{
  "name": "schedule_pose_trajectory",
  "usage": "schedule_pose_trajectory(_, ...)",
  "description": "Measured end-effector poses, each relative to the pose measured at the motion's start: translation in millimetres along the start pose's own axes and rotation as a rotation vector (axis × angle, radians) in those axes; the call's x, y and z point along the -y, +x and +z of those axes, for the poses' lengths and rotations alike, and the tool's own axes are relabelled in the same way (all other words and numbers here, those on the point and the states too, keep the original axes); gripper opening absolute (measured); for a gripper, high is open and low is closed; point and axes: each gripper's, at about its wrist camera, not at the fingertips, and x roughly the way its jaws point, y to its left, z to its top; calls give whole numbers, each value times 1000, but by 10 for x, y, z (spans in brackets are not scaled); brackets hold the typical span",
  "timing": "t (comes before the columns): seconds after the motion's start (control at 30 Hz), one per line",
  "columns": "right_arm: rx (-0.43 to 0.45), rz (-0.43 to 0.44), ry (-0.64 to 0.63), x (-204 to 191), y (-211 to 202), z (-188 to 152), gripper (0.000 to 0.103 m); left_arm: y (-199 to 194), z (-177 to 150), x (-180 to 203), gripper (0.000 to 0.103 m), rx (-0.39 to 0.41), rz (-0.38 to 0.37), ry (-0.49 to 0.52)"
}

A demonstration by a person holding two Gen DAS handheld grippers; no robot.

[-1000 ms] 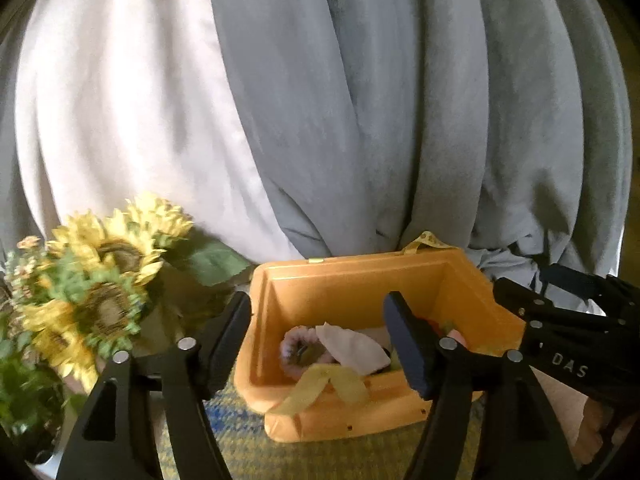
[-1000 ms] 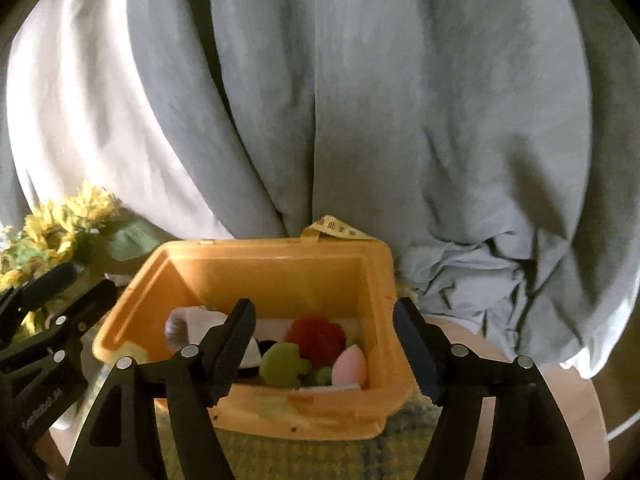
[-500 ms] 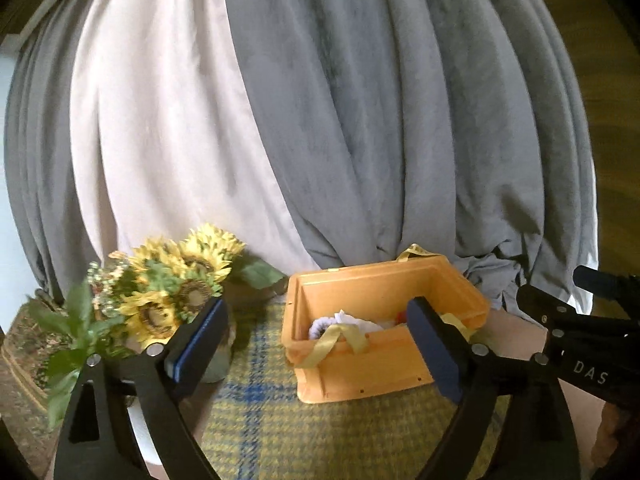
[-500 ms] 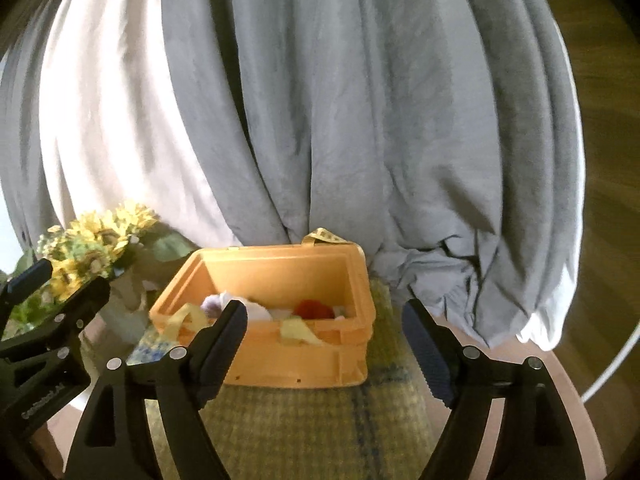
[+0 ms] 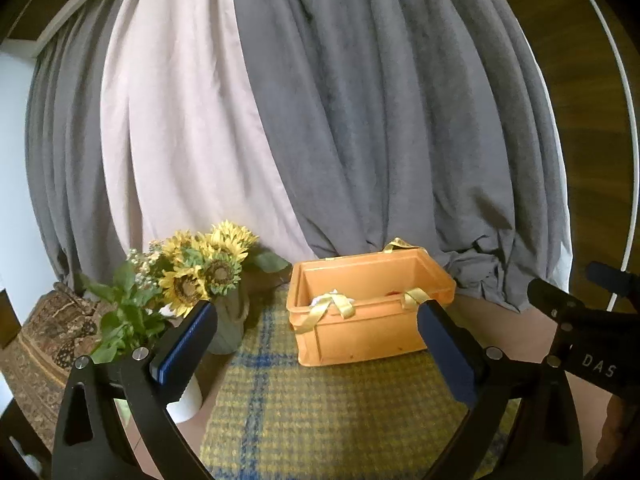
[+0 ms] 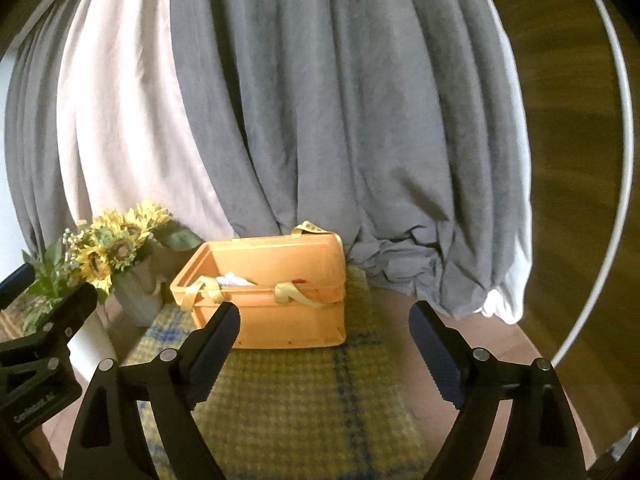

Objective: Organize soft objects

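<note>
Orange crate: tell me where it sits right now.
In both wrist views the orange crate sits centre, at the far end of the yellow plaid mat, right of the sunflowers, before the grey curtain.

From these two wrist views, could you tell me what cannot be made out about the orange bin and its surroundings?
- Orange bin contents: both views, the near wall hides all but a white scrap and a red speck.
- Vase under the sunflowers: left view, partly behind the left gripper finger.
- Table edges: cut off by both frames.
- Right view: slightly blurred.
</note>
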Motion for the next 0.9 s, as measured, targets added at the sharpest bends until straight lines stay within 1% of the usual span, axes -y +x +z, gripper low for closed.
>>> schedule_pose_trajectory(0.07,6,1,-4,33,-138,-24,91,-122,-27,19,103,0,-4,-6)
schedule_pose_trajectory(0.3,25,28,-16,115,-542,-148,92,-573,-135,84,103,3,17,-14)
schedule_pose_trajectory(0.4,25,39,-18,148,-698,-220,92,-736,-187,98,103,-5,13,-22)
schedule_pose_trajectory(0.5,22,48,-16,184,-837,-282,92,-876,-241,118,103,-18,6,-28)
schedule_pose_trajectory(0.63,21,49,-7,238,-1020,-359,92,-1050,-308,143,103,-17,16,-29)
schedule_pose_trajectory(0.9,35,47,-14,251,-1315,-478,92,-1309,-403,136,103,-19,-7,-46)
